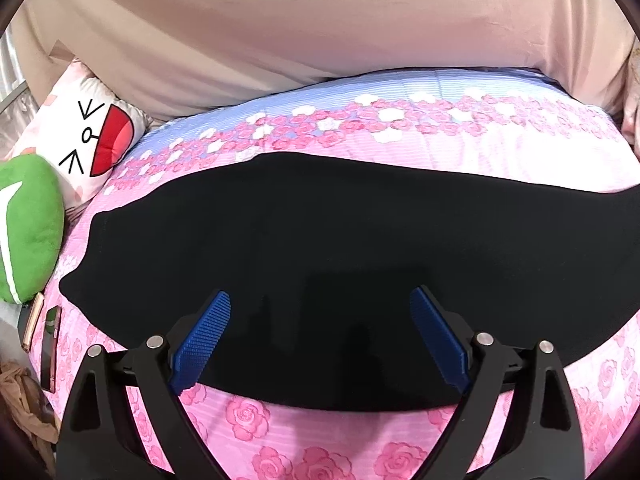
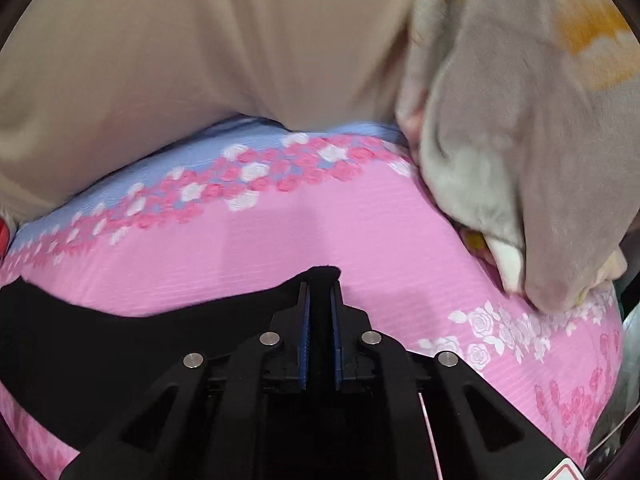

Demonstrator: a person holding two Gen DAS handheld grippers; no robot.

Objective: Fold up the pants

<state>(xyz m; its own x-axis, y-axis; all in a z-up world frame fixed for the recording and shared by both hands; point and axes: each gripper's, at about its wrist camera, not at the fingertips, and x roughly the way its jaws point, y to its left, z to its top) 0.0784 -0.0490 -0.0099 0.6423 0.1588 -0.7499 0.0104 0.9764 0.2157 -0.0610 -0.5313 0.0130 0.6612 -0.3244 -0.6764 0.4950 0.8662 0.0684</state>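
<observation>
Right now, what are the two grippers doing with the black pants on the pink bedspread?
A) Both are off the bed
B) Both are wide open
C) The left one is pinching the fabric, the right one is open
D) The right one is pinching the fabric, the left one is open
D: the right gripper is closed on an edge of the pants, while the left gripper hangs spread open above them.

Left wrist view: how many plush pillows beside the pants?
2: white cartoon-face pillow at the bed's far left, green plush just in front of it, both left of the black pants. More may sit out of frame.
</observation>
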